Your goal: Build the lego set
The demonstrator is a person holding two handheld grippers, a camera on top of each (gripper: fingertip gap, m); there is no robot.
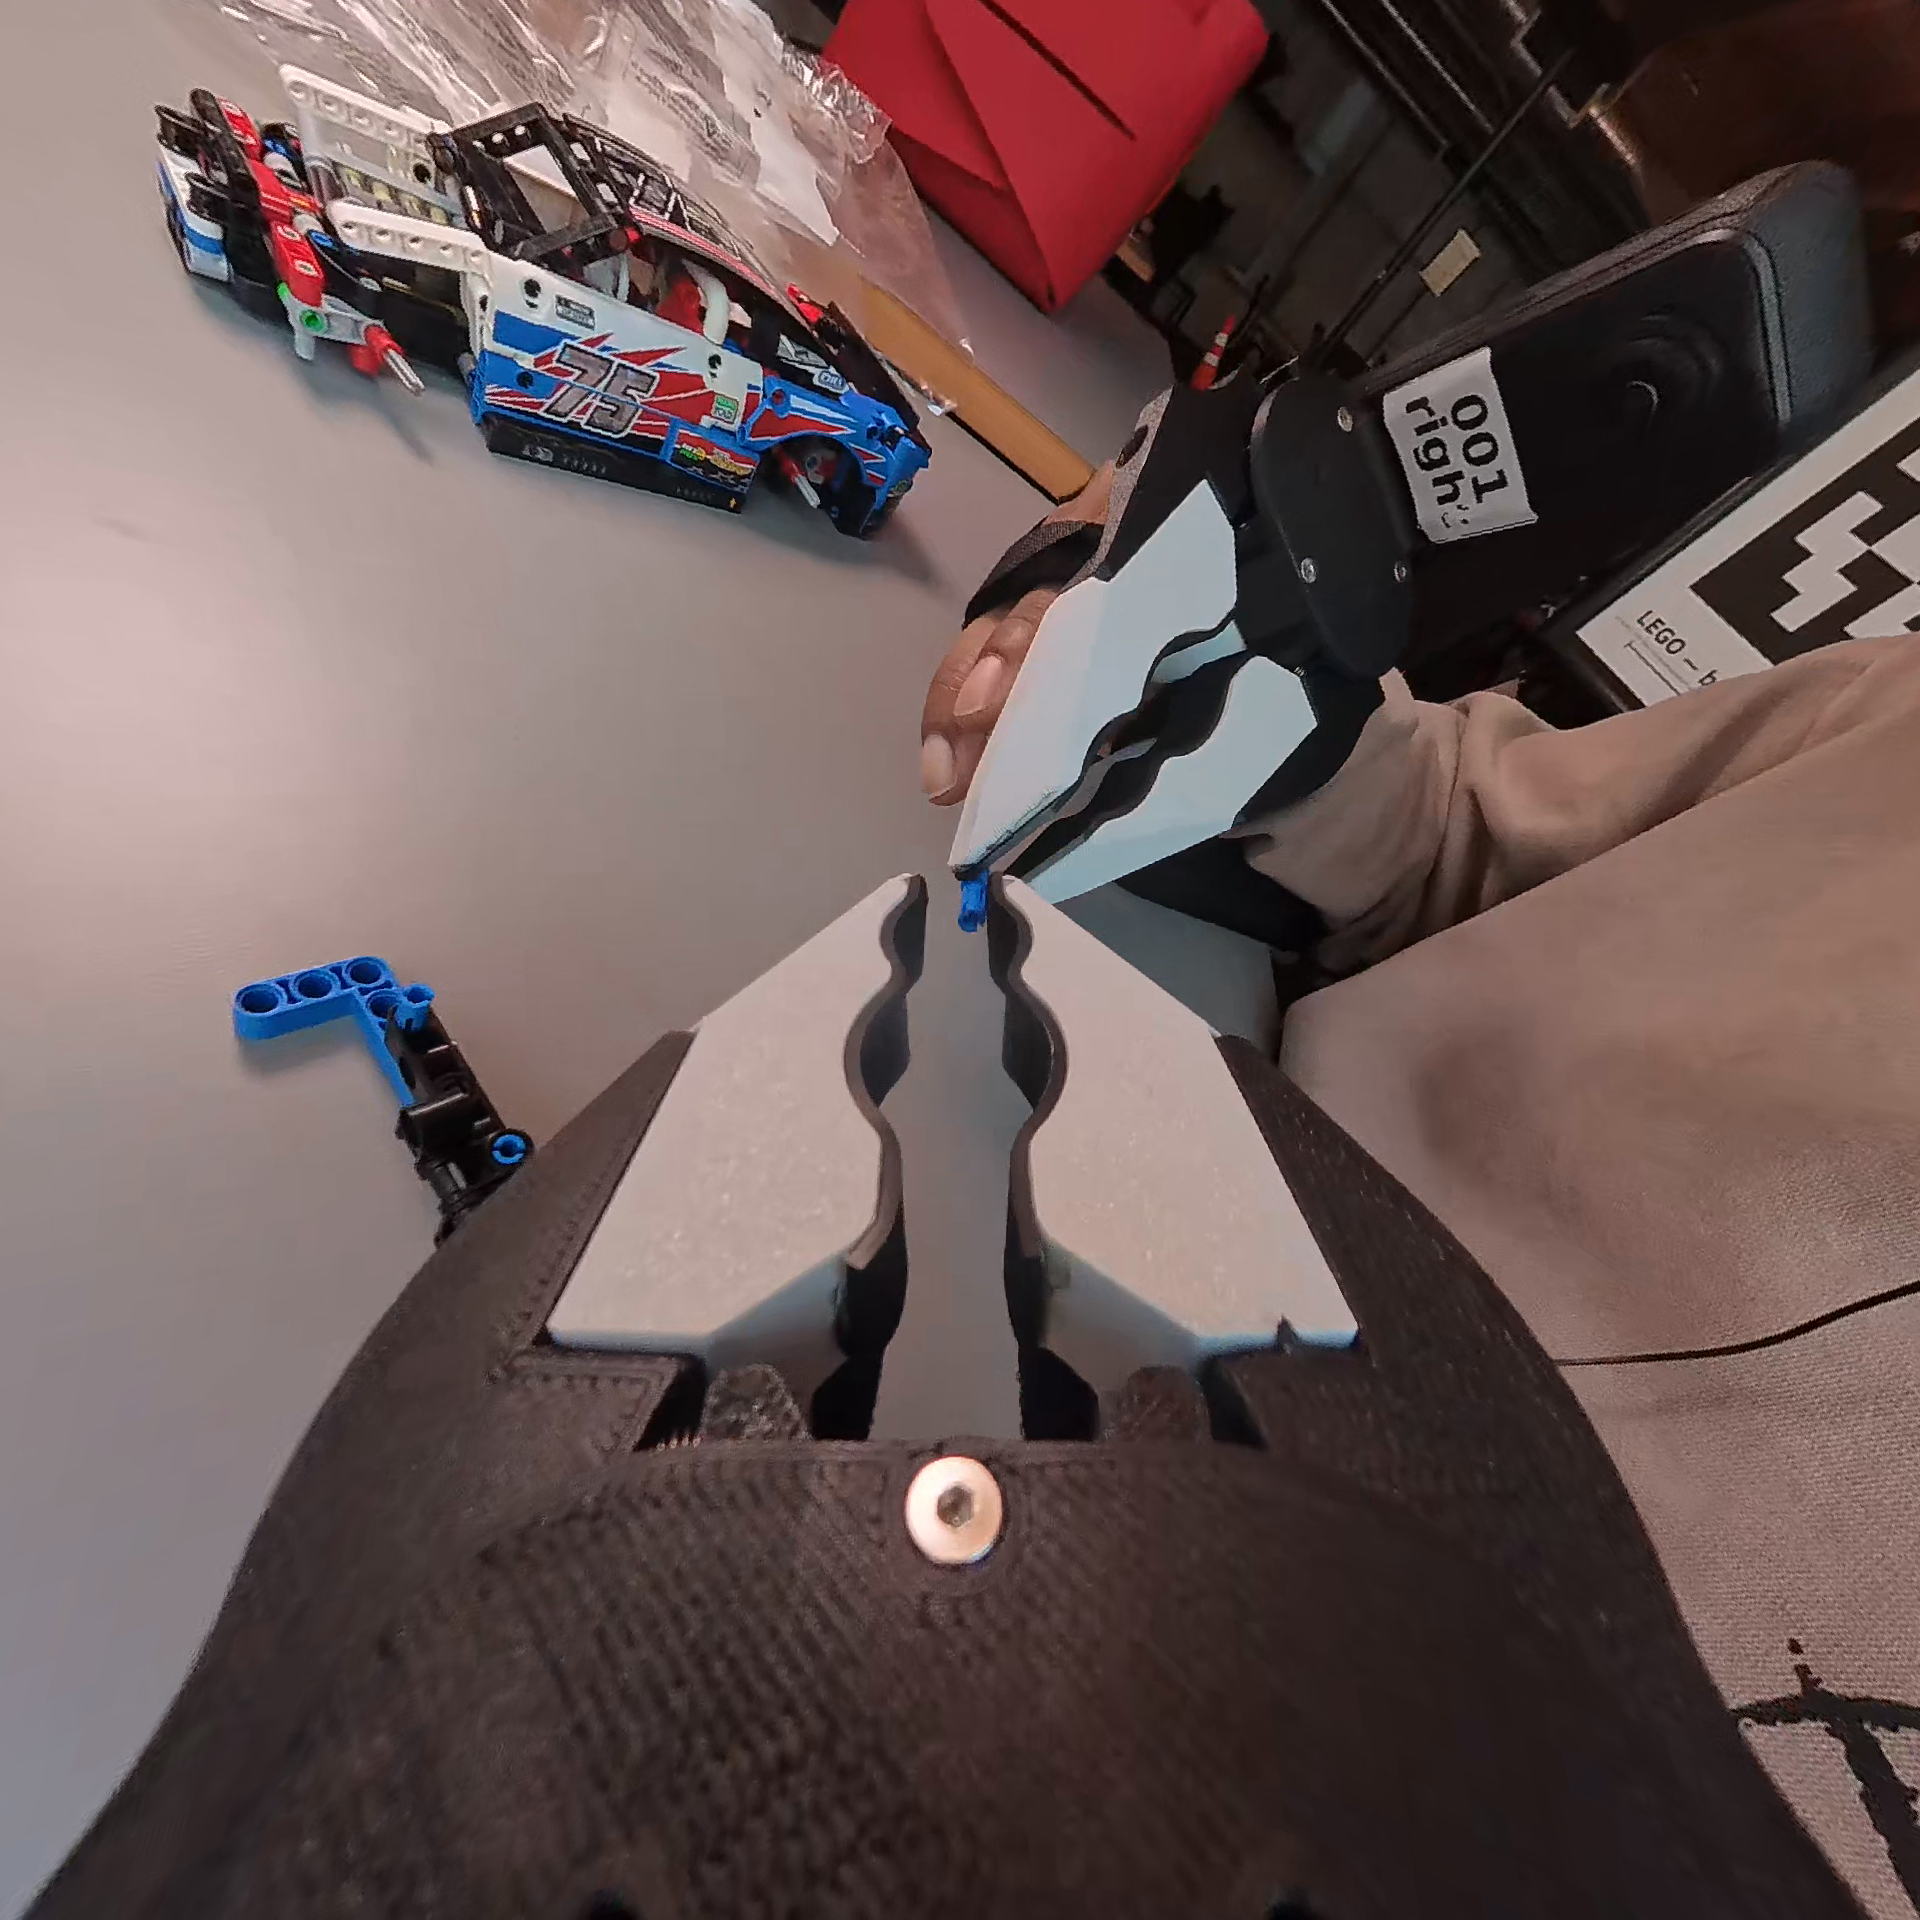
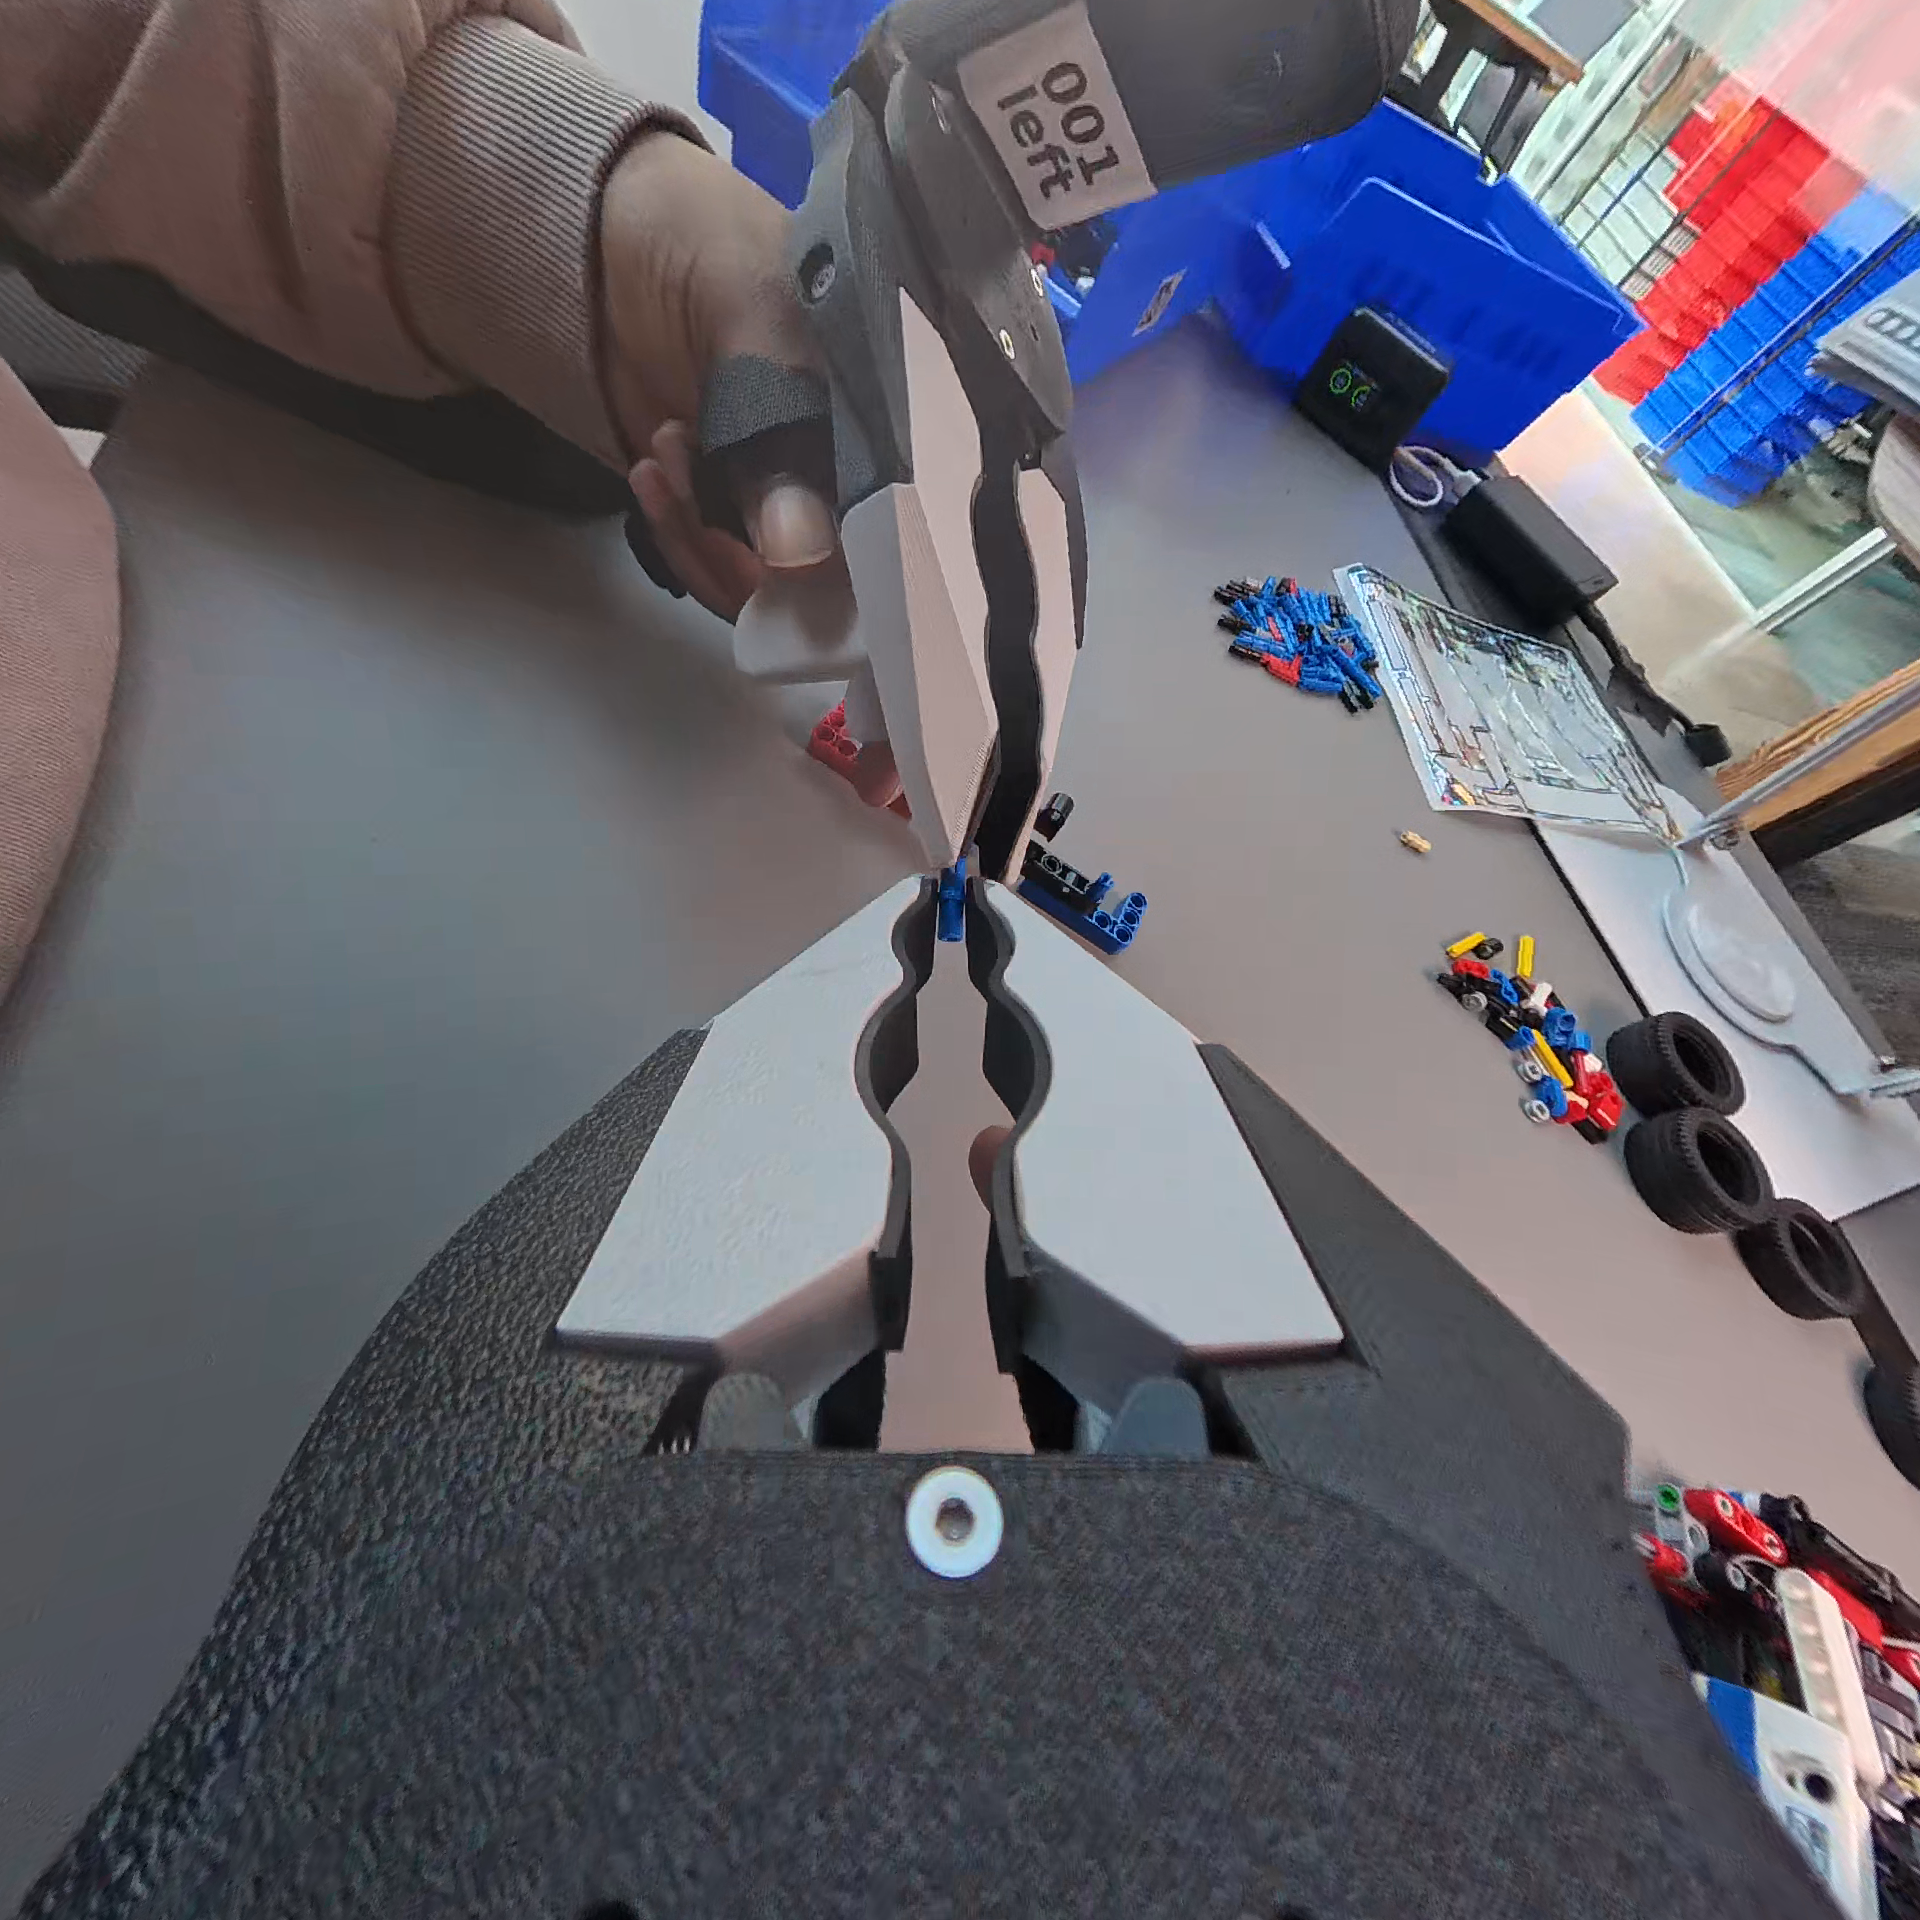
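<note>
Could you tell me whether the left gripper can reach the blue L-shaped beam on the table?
Probably yes: the left gripper is open, and the blue L-shaped beam lies on bare table beside it, nothing between. The right gripper, shut on a blue pin, is on the other side.

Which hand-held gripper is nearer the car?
Right, probably. The car lies just beside the right hand-held gripper's body. The left hand-held gripper sees it farther off, across bare table.
</note>
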